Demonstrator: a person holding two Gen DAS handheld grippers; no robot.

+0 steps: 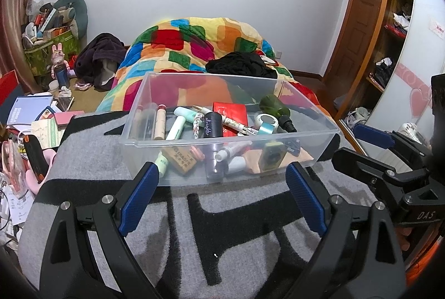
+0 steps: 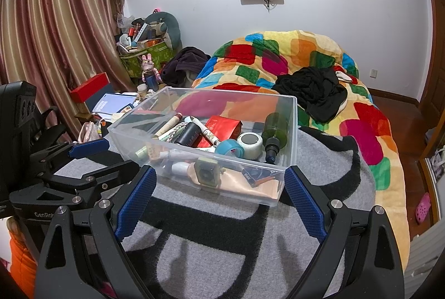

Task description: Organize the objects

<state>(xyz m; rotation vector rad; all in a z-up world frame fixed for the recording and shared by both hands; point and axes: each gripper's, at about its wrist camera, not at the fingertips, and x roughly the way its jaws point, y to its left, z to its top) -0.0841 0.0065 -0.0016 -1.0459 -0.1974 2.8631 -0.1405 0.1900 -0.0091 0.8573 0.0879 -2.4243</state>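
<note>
A clear plastic bin (image 1: 319, 129) sits on a grey and black blanket (image 1: 244, 218); it also shows in the right wrist view (image 2: 289, 132). It holds several small items: a dark green bottle (image 1: 275, 107), a red box (image 1: 232, 112), a blue tape roll (image 1: 268, 126), a black tube (image 1: 212, 125) and pens. My left gripper (image 1: 222, 174) is open and empty just in front of the bin's near wall. My right gripper (image 2: 219, 176) is open and empty at the bin's near corner. The right gripper also shows at the right of the left wrist view (image 1: 372, 143).
A colourful quilt (image 2: 306, 54) with black clothes (image 2: 314, 93) lies behind the bin. A cluttered side table with books (image 1: 27, 110) stands to the left. A green box of clutter (image 1: 52, 46) is in the far corner. Curtains (image 2: 55, 35) hang at left; a wardrobe (image 1: 389, 49) stands at right.
</note>
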